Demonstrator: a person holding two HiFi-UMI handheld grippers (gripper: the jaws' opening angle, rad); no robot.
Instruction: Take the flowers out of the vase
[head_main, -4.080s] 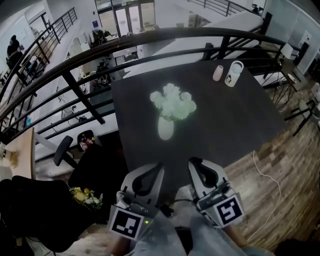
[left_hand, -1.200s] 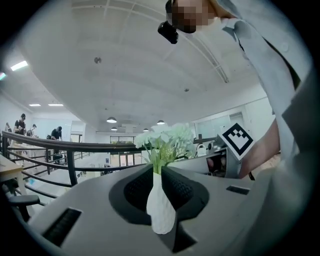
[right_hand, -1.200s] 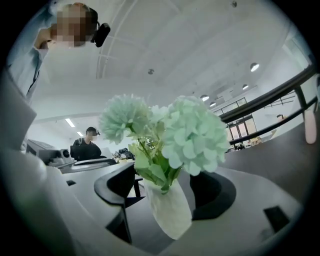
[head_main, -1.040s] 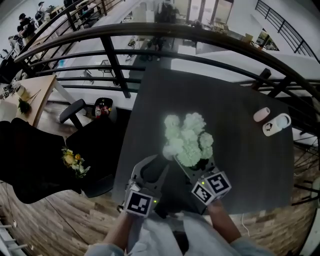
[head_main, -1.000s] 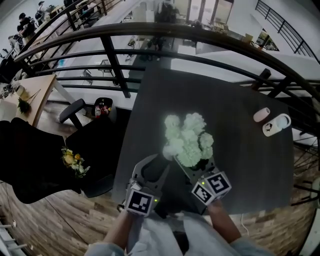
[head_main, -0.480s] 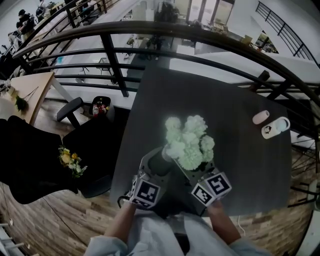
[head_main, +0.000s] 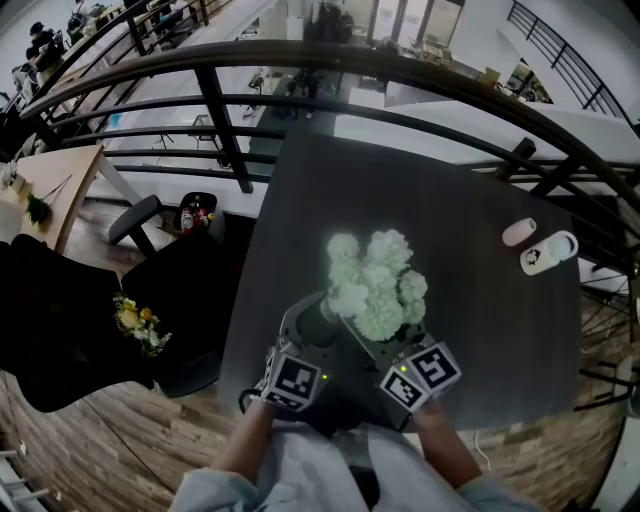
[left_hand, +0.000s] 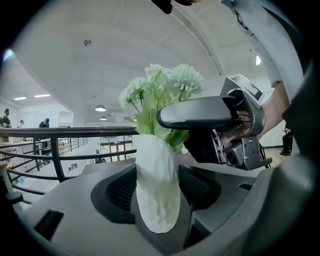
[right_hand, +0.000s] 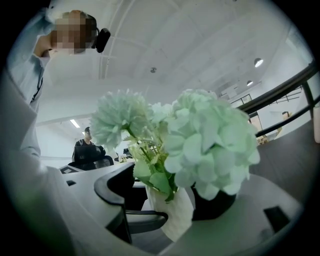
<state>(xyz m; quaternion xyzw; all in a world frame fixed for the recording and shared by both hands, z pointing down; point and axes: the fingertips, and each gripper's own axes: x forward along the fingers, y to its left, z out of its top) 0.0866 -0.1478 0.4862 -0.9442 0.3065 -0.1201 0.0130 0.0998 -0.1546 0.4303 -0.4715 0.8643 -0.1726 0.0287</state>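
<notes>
Your left hand-held gripper (left_hand: 157, 192) is closing around the vase (right_hand: 172, 217) on the worktop (head_main: 450, 200); seat it firmly. Right hand-held gripper (right_hand: 165, 195) stands wide about the flowers (head_main: 375, 285): pinch low, lift straight up.

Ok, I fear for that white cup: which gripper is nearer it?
Right. The right gripper, at the flowers, lies toward the cup; the left gripper, jaws closing round the vase, is farther off.

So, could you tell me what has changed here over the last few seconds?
Both grippers came forward to the vase. The left gripper arrived last; its jaws, now closing, have the vase between them. The right gripper sits at the stems of the flowers. The flowers stay in the upright vase.
</notes>
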